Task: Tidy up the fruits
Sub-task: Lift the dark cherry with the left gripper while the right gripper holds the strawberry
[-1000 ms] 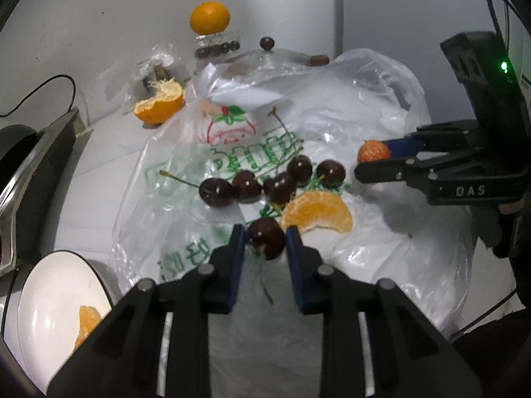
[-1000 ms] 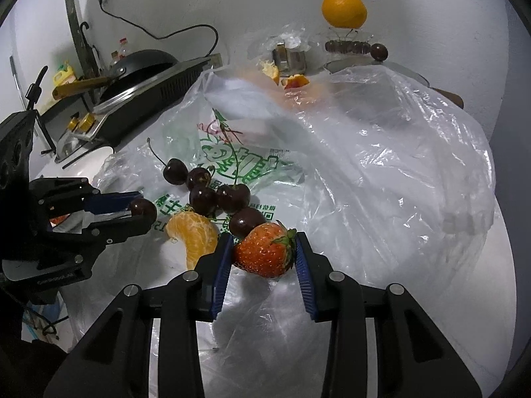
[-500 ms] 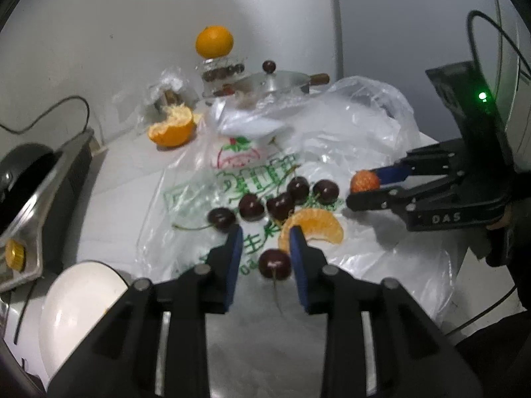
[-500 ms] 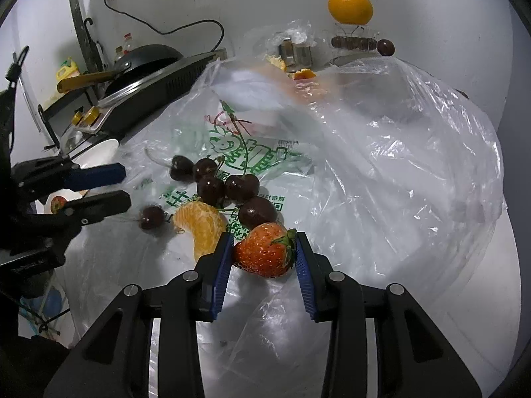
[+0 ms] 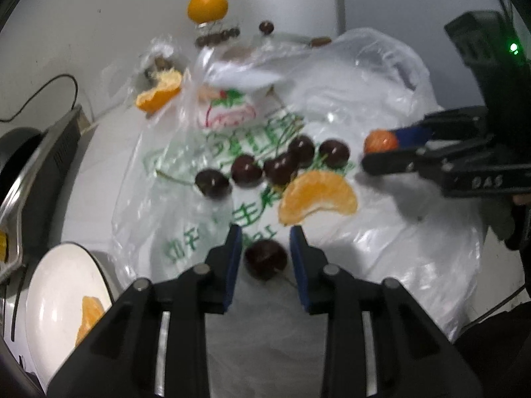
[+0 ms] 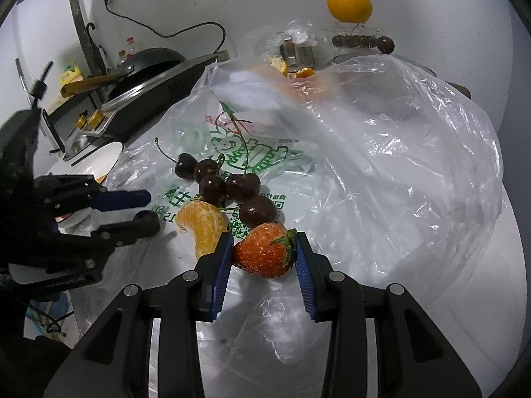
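Plainly, the soft fruit is the worry. The right gripper (image 6: pixel 264 238) is clenched on a strawberry (image 6: pixel 265 253), held just above the crumpled plastic bag (image 6: pixel 381 165) that covers the worktop (image 5: pixel 96 172). The berry lies crosswise: its long axis runs from one pad to the other, the green leafy cap against the right-hand pad and the pointed tip toward the left-hand one. Squeezed end to end like that, it will probably bruise or crush at the tip if the grip tightens. It may also swing or slide out on a quick move, since it seems to be held only at its two ends.

The left gripper (image 5: pixel 265 229) has just been opening its jaws. A dark cherry (image 5: pixel 265 258) lies between them on the bag, with a gap showing on each side, so it is released. The cherry is round, with no real long axis; a thin stem seems to trail toward the lower right. Being loose on slick, wrinkled plastic, it could roll away if a finger nudges it or drags the bag. A tug on the bag might also scatter the other cherries (image 5: pixel 282 165) and the orange segment (image 5: pixel 318 197) near them. The white plate (image 5: pixel 49 282), low on the left, already holds an orange piece (image 5: pixel 88 311).
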{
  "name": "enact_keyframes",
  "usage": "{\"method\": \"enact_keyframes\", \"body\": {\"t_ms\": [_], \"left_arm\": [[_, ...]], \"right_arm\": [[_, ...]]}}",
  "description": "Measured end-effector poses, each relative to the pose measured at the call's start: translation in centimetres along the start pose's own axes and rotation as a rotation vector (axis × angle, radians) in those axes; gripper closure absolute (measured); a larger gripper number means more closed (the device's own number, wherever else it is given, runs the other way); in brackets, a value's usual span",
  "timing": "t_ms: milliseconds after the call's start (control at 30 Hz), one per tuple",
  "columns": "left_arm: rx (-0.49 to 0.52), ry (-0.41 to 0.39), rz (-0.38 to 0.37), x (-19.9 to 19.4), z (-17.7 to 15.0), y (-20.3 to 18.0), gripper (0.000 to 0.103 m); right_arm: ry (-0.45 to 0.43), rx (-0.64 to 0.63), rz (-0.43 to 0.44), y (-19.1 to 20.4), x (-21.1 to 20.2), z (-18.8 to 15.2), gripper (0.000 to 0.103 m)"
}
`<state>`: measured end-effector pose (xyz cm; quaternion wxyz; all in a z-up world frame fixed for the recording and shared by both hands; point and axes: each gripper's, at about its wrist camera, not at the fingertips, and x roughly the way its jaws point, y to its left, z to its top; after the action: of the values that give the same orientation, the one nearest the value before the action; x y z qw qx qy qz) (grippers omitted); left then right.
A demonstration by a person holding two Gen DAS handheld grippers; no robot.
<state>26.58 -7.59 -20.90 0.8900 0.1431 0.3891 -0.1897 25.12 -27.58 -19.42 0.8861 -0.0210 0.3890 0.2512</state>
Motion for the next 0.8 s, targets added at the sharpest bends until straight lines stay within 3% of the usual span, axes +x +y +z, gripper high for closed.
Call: {"method": "enact_keyframes", "body": {"t_ms": [400,800], "left_arm": [[-0.084,0.022,-0.088,0.2,-0.9,1.1,0.075],[-0.143,-0.074,-0.114,-4.3,-1.0,1.6,0.075]], "right_arm": [[-0.019,-0.009,-0.022,0.1,-0.4,0.1,0.064],[-0.073,-0.052,-0.042,2.6,-3.2,1.3,0.064]]}}
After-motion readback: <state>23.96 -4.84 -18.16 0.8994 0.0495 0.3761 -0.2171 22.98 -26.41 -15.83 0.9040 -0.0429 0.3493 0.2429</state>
